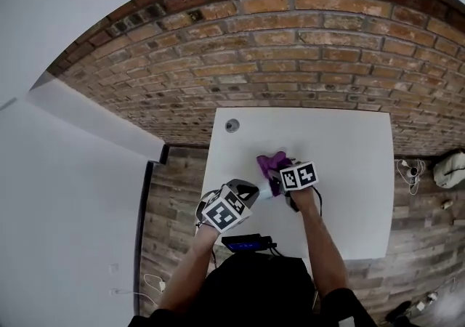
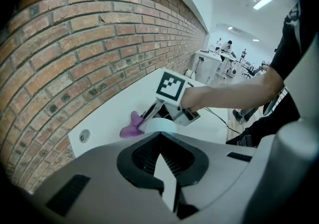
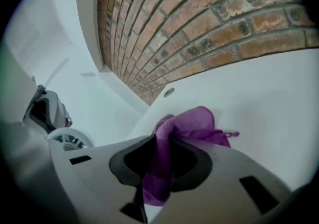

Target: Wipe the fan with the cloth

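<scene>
Cloth [image 3: 187,123], purple and bunched, is pinched in my right claw [image 3: 160,163]. In the right gripper view a fold runs down between the two jaws, which close on it. The rest bulges out past the tips over the white surface [image 1: 349,173].

My left claw [image 2: 164,168] is pressed together on a thin white strip, which looks to me like part of the fan [image 1: 267,189]. The fan's pale round body shows just past that claw's tips.

From the head view the fan lies between the two claws, in the near half of the surface. The left claw meets it from the near left and the right claw from the near right. The cloth is just beyond the fan, toward the brick wall [image 1: 290,64]; I cannot tell whether cloth and fan touch.

In the left gripper view the right claw's marker cube [image 2: 172,86] stands above the fan's rim, and the cloth's purple tip sticks out to the left of it, low over the surface.

A round hole [image 1: 232,126] sits in the surface near its far left corner, well apart from the fan. At the near edge a black box [image 1: 247,243] with a blue glow lies just below the left claw in the head view.
</scene>
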The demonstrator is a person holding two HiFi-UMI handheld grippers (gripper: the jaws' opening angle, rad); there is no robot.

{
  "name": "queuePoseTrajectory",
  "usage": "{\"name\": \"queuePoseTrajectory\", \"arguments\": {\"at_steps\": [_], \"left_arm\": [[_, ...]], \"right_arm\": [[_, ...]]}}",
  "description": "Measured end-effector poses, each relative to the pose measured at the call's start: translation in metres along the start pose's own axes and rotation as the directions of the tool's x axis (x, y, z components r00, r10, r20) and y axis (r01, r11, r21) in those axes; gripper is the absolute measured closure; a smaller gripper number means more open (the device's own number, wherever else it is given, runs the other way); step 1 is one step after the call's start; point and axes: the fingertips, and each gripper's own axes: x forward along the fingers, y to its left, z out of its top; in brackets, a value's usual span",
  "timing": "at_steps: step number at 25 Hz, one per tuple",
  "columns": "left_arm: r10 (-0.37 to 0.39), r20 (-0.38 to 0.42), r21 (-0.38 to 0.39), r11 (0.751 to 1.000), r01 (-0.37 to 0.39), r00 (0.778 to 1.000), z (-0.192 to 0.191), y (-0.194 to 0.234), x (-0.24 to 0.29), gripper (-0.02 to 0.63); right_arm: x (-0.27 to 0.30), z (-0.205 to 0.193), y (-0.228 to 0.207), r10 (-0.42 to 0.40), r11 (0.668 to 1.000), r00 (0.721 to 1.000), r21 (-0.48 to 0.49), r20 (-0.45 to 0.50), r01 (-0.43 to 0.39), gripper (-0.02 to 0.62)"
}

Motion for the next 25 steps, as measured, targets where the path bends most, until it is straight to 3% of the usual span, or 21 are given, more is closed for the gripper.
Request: {"name": "queuePoseTrajectory", "arguments": {"at_steps": [4,9,12,15,17,19,21,25], "left_arm": [[-0.001,0.007,-0.007,1.0,0.001,1.0,0.0,-0.002,0.001,0.601],[-0.002,0.026,-0.019,1.0,0.003,1.0,0.001,0.001,-0.002,0.601],[-0.004,0.029,-0.013,1.0,0.004,1.0,0.002,0.0,-0.002,0.601],[-0.008,0.038,-0.023,1.0,0.009,0.999,0.001,0.001,-0.002,0.601],[-0.012,0.047,-0.034,0.999,0.013,0.999,-0.001,0.001,-0.001,0.601],[-0.016,0.065,-0.035,0.999,0.019,0.998,0.0,0.0,-0.001,0.601],[-0.019,0.064,-0.02,1.0,0.02,0.998,-0.001,-0.001,-0.004,0.601],[-0.044,0.086,0.004,0.999,0.044,0.995,0.002,-0.015,-0.017,0.601]], "right_arm": [[0.025,-0.032,-0.008,-0.025,1.0,0.991,0.001,-0.133,0.026,0.522],[-0.001,-0.049,0.003,-0.067,0.996,0.996,0.05,-0.053,0.07,0.522],[-0.019,-0.085,0.018,-0.074,0.997,0.993,0.023,-0.095,0.077,0.522],[-0.03,-0.142,0.043,0.01,1.0,0.974,0.007,-0.228,-0.008,0.522],[-0.041,-0.155,0.045,0.052,0.998,0.967,0.043,-0.251,-0.043,0.522],[-0.053,-0.134,0.034,0.029,0.998,0.98,0.054,-0.197,-0.019,0.522],[-0.066,-0.086,0.024,0.002,0.999,0.996,0.051,-0.085,0.003,0.522],[-0.078,0.014,0.032,0.01,0.999,0.997,-0.043,0.076,-0.007,0.522]]}}
